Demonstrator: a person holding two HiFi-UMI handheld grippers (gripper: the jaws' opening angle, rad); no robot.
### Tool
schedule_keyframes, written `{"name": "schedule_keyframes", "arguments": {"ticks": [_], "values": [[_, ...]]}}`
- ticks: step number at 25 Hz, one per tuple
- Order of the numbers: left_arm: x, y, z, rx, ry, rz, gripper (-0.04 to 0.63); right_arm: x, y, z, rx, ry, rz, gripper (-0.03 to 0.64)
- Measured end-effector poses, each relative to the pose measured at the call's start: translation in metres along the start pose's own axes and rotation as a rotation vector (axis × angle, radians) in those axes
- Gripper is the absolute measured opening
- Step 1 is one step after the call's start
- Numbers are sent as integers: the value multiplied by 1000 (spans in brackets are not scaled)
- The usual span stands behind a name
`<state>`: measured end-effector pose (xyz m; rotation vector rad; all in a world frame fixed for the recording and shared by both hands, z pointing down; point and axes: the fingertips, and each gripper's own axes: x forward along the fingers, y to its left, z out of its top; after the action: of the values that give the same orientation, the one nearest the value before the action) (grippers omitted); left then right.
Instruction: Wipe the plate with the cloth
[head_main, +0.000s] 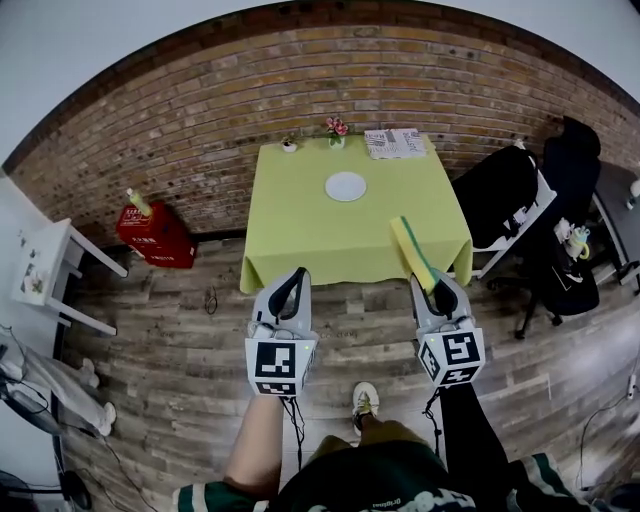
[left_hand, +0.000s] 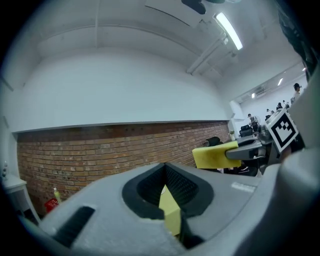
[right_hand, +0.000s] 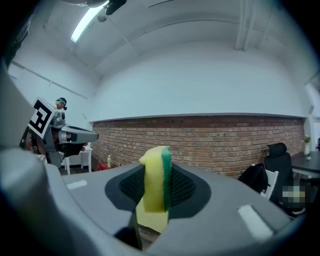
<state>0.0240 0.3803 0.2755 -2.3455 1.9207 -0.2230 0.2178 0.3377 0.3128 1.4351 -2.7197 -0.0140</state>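
The person stands on the wood floor (head_main: 180, 330), well apart from a table (head_main: 300, 225) under a lime-green cloth at 12 o'clock. The white plate (head_main: 346, 186) lies on the far half of that table, bare, with nothing touching it. Along the table's far edge stand a tiny pot (head_main: 289, 144) at 11 o'clock from the plate, a small vase of pink flowers (head_main: 336, 128) at 12 o'clock and a printed paper (head_main: 394, 143) at 1 o'clock.

The right gripper (head_main: 437, 285) has its jaws clamped on a yellow sponge with a green scouring face (head_main: 412, 250). The sponge stands on edge between the pads and sticks out toward 11 o'clock, over the table's near right corner as the head view shows it. The left gripper (head_main: 294, 280) is held level beside it, its jaws pressed together and holding nothing.

A red crate (head_main: 155, 235) sits by the brick wall (head_main: 180, 130) at 9 o'clock from the table, and a black chair (head_main: 498, 200) at 3 o'clock.
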Motion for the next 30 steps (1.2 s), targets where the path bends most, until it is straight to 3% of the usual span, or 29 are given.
{"name": "schedule_keyframes", "arguments": {"ticks": [10,18,30], "values": [[111,44,-10,-9,26,56,6,119,-52,-9,-3,34,54,114],[152,54,-22,-12,49,69,6,155,-71,-20,5,51,75,117],[210,82,-19,15,25,29,6,207,-87,-19,1,42,18,123]]}}
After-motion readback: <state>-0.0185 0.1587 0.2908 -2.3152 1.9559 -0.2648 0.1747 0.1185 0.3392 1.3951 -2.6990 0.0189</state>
